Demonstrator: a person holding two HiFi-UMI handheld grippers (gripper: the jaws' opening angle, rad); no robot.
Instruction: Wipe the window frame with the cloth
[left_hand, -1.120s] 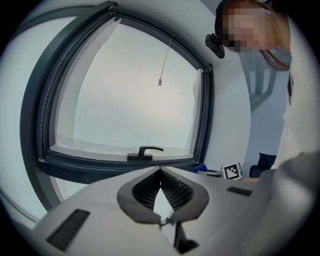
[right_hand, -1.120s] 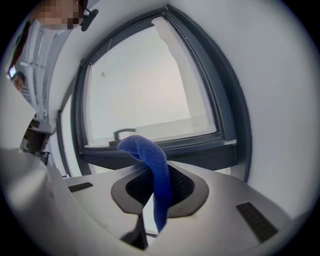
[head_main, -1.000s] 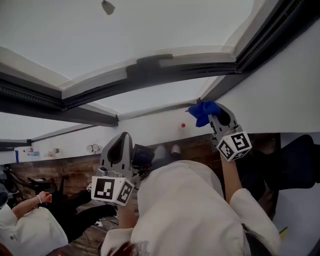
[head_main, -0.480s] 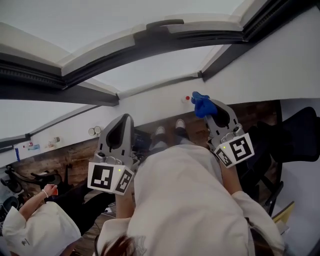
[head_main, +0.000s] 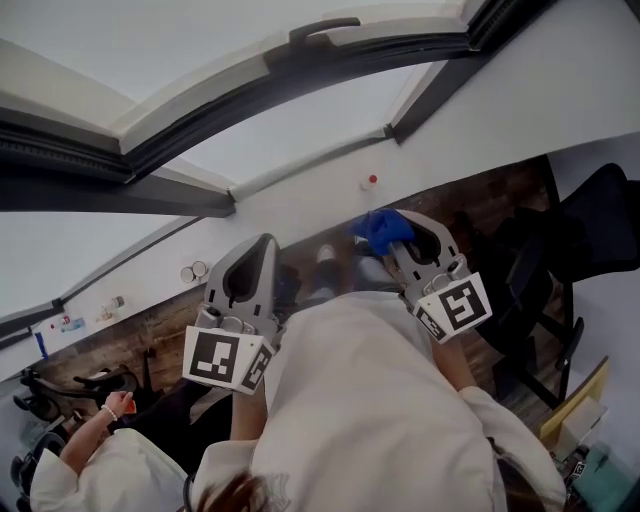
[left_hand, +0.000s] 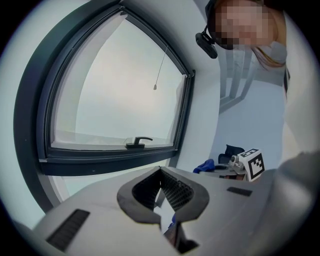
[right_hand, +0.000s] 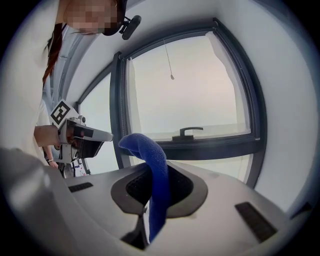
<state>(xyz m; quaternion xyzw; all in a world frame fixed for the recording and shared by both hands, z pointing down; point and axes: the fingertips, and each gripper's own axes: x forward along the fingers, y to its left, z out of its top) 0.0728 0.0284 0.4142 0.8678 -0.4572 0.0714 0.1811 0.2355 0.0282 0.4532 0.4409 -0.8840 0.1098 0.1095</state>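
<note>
1 cloth (right_hand: 144, 145) | clamped in right gripper (right_hand: 158, 171), arching past tips | left gripper (left_hand: 160, 170) closed, empty

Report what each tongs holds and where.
Right tongs: blue cloth, pinched lengthwise between the jaws, one end flopping past the tips. Left tongs: shut, holding nothing.

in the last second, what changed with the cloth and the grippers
The right gripper dropped away from the window frame corner, carrying the blue cloth down toward the person. It stays shut on the cloth; the left gripper stays low, shut and empty.
</note>
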